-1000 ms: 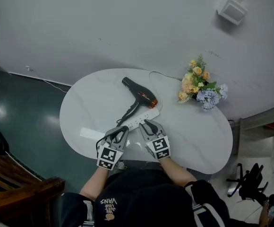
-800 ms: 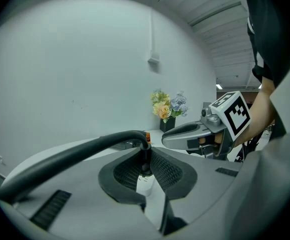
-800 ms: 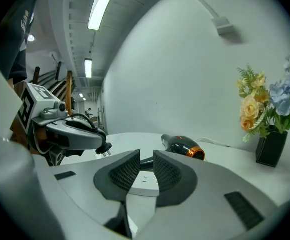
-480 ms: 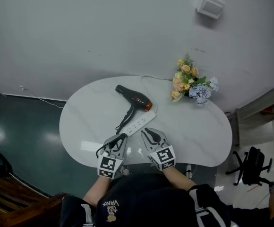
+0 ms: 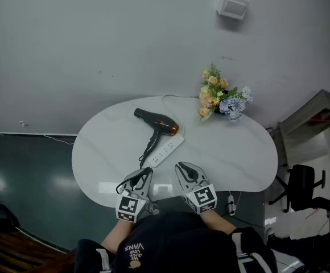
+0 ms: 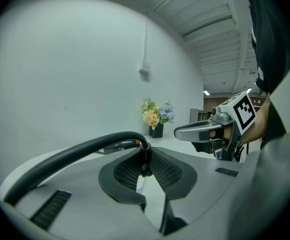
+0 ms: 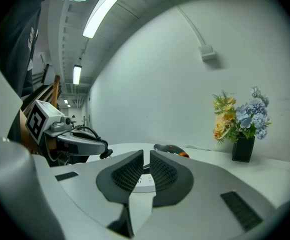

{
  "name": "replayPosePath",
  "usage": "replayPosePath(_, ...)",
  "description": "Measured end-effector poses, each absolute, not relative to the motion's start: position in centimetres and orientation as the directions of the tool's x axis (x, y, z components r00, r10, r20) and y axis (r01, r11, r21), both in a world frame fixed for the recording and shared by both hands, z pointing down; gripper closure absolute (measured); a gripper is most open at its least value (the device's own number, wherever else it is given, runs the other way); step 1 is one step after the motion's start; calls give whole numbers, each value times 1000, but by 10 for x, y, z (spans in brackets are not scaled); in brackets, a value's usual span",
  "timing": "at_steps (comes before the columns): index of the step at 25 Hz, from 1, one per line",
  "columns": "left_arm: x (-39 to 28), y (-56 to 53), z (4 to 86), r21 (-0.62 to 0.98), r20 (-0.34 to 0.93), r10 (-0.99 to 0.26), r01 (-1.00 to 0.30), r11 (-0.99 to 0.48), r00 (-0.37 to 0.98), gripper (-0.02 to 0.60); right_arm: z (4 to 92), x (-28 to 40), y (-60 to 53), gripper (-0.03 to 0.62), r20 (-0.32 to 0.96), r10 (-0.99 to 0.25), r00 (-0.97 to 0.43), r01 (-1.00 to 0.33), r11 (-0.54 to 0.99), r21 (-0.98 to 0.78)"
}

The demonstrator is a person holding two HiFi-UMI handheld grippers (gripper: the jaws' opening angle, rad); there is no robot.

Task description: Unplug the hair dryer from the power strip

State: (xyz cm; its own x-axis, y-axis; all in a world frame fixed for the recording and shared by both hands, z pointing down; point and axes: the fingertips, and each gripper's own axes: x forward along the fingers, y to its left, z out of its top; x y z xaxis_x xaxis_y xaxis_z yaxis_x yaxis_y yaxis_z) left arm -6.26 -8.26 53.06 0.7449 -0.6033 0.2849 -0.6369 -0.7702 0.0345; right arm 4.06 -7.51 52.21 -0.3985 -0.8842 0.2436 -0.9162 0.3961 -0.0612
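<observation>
The black hair dryer point(image 5: 156, 122) lies on the white table point(image 5: 233, 152), with the white power strip point(image 5: 166, 151) just in front of it. My left gripper point(image 5: 146, 174) hovers at the table's near edge. In the left gripper view it point(image 6: 144, 160) is shut on the dryer's black cord point(image 6: 80, 151), which arcs in from the left; the pads hide the cord's end. My right gripper point(image 5: 182, 167) is beside it, clear of the strip. Its jaws point(image 7: 146, 168) have just been closing and stand a narrow slit apart with nothing between them.
A bunch of yellow and blue flowers in a black vase point(image 5: 219, 100) stands at the table's far right edge. A thin white cable point(image 5: 179, 97) runs off the back of the table. A grey wall is behind, and a dark floor lies to the left.
Both grippers have drawn back from the power strip toward the near edge and risen. The right gripper's jaws went from wide apart to nearly closed. The left keeps its grip on the cord.
</observation>
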Motion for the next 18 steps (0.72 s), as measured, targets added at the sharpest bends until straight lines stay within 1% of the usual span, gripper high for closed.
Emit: replayPosePath(18, -91, -53, 518, 26, 248, -555, -579, -815, 794, 517, 513, 18, -33, 539, 227, -911, -344, -939, 338, -63)
